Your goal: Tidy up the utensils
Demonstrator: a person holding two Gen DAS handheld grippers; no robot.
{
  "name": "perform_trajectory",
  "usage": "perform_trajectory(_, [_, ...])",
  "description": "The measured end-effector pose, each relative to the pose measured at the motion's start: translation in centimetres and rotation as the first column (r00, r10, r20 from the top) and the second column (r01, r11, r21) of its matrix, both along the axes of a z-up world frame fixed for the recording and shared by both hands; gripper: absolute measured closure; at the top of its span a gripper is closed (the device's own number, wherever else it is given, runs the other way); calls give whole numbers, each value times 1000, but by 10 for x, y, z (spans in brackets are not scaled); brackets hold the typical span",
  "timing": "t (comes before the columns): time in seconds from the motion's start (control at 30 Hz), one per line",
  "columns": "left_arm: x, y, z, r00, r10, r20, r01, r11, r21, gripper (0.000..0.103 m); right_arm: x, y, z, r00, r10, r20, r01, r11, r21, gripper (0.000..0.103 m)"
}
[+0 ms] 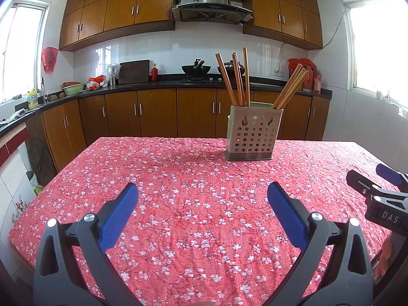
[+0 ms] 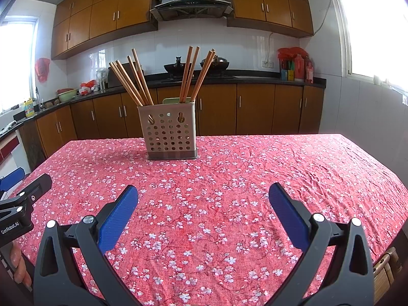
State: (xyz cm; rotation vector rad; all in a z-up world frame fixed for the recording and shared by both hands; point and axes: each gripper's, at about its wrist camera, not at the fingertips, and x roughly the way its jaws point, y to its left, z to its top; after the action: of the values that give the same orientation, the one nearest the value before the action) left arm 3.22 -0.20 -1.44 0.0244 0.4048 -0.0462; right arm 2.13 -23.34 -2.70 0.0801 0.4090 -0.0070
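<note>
A beige perforated utensil holder stands upright at the far side of the table. Several wooden chopsticks lean out of it in two bunches, the second bunch on the holder's right side. My left gripper hovers over the near part of the tablecloth, open, with nothing between its blue pads. My right gripper is likewise open and empty, well short of the holder. Each gripper shows at the edge of the other's view: the right one, the left one.
A red floral tablecloth covers the table. Behind it run brown kitchen cabinets and a dark counter with a wok, bottles and bowls. A hand holds the left gripper. A wicker chair back sits at lower right.
</note>
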Motion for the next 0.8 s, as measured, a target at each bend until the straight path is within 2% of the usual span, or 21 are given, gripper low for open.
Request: perform_trajectory(0.8, [1, 1, 0, 1000, -1, -4, 1, 1000, -5, 4, 0, 1, 0, 1000, 0, -1, 0, 1000, 1, 2])
